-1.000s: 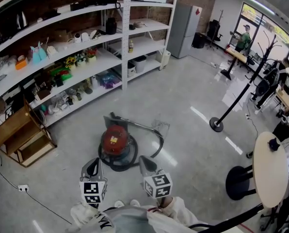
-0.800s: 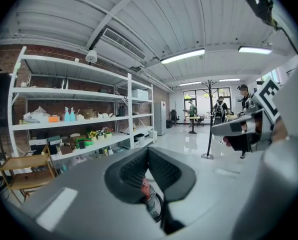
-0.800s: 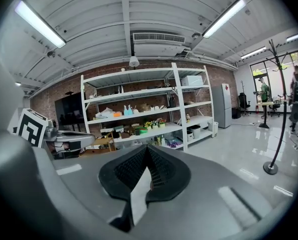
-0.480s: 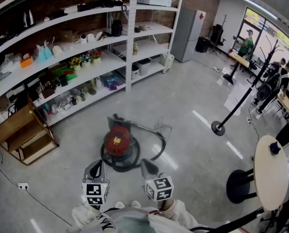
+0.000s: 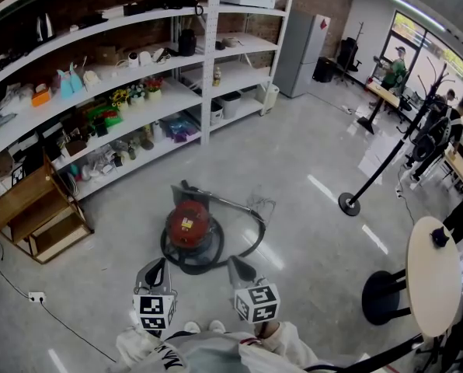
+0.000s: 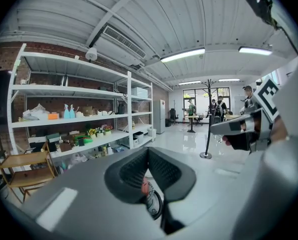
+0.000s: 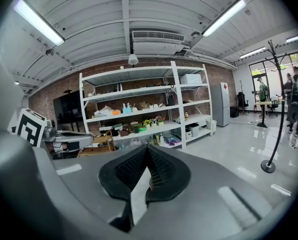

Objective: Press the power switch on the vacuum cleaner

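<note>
A red canister vacuum cleaner [image 5: 187, 225] stands on the grey floor, with its black hose [image 5: 208, 261] coiled round it and a metal wand [image 5: 235, 203] running off to the right. My left gripper [image 5: 157, 265] hovers just short of the canister's near left side, jaws shut with nothing in them. My right gripper [image 5: 235, 263] hangs at the near right, also shut and holding nothing. In the left gripper view a sliver of the red vacuum cleaner [image 6: 144, 187] shows below the closed left gripper [image 6: 148, 150]. The right gripper [image 7: 148, 149] looks at the shelves.
Long white shelving [image 5: 138, 92] full of small items lines the far wall. A wooden step shelf [image 5: 36, 217] stands at the left. A socket with a cable [image 5: 36, 298] lies on the floor. At the right are a stanchion base [image 5: 348, 203] and a round table [image 5: 432, 277].
The head view has shifted slightly, so the vacuum sits a little higher and to the right in the picture. Both grippers stay shut at about the same distance from it.
</note>
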A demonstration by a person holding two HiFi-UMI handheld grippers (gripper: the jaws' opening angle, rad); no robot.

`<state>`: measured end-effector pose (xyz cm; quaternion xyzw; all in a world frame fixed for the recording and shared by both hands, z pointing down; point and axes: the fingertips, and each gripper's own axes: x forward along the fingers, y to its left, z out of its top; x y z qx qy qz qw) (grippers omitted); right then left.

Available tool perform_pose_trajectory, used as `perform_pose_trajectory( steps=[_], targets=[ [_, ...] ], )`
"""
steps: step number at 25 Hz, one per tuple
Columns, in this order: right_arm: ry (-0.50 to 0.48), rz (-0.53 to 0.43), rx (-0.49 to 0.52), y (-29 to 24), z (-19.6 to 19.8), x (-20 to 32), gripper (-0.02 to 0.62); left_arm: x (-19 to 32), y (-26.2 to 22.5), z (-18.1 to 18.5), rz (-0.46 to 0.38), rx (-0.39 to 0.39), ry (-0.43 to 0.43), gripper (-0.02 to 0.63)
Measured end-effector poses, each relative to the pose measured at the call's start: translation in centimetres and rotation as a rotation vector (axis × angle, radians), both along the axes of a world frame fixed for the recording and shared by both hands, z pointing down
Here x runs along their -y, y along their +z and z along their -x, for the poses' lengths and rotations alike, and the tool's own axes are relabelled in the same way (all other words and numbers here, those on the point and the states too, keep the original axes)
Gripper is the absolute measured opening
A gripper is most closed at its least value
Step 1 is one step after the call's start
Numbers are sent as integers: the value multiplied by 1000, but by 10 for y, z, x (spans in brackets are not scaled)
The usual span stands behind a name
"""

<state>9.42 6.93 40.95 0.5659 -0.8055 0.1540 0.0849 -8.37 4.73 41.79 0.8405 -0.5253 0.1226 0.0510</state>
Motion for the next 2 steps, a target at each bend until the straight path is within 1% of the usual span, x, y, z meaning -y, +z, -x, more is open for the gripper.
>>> perform_pose_trajectory(
  steps=[2],
  targets=[
    [4,3,-1,1,-1,0,-2,1,1,0,3,2,2,0]
  ],
)
